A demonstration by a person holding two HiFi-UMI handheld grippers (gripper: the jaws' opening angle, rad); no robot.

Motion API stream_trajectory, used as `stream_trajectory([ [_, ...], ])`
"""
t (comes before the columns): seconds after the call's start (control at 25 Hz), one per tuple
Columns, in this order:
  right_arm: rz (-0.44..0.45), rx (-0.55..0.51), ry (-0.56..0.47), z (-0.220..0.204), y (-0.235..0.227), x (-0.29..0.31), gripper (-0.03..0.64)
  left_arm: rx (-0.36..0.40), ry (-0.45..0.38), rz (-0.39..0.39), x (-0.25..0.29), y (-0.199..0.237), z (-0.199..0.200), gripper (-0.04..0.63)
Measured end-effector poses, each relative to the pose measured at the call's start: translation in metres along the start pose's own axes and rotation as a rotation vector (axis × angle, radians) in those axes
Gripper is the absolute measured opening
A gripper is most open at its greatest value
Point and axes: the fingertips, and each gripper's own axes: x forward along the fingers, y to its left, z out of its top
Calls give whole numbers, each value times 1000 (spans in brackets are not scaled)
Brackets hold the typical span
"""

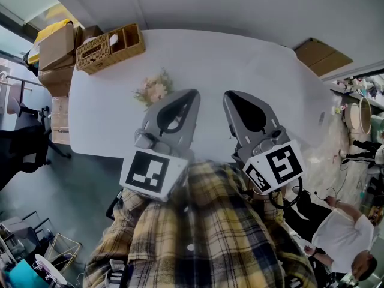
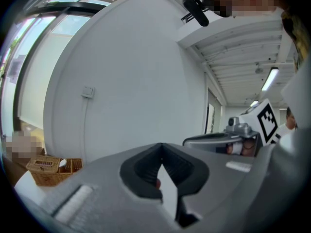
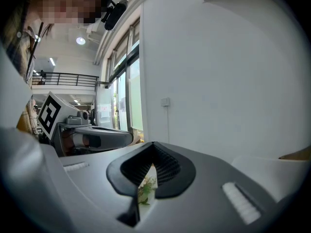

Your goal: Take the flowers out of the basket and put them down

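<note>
Hovering side by side over the table edge, nearly level: left tool [image 1: 194,92] & right tool [image 1: 228,94], both w/ jaws together, nothing held. Flower bunch [image 1: 155,90] lies on white table [image 1: 252,59], outside wicker basket [image 1: 111,47]; basket label unreadable.

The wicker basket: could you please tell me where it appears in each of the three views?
Head view: wicker basket at the table's far left corner.
Left gripper view: low at the left edge.
Right gripper view: not in it.
Shared landmark: the white wall behind the table.
</note>
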Motion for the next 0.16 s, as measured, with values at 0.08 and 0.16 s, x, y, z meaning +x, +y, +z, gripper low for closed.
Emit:
stream_trajectory([
  [0.08,1,-1,3,-1,1,1,3,0,-1,1,0,1,0,2],
  [0.16,3,-2,4,-1,1,2,3,0,-1,1,-1,2,0,2],
])
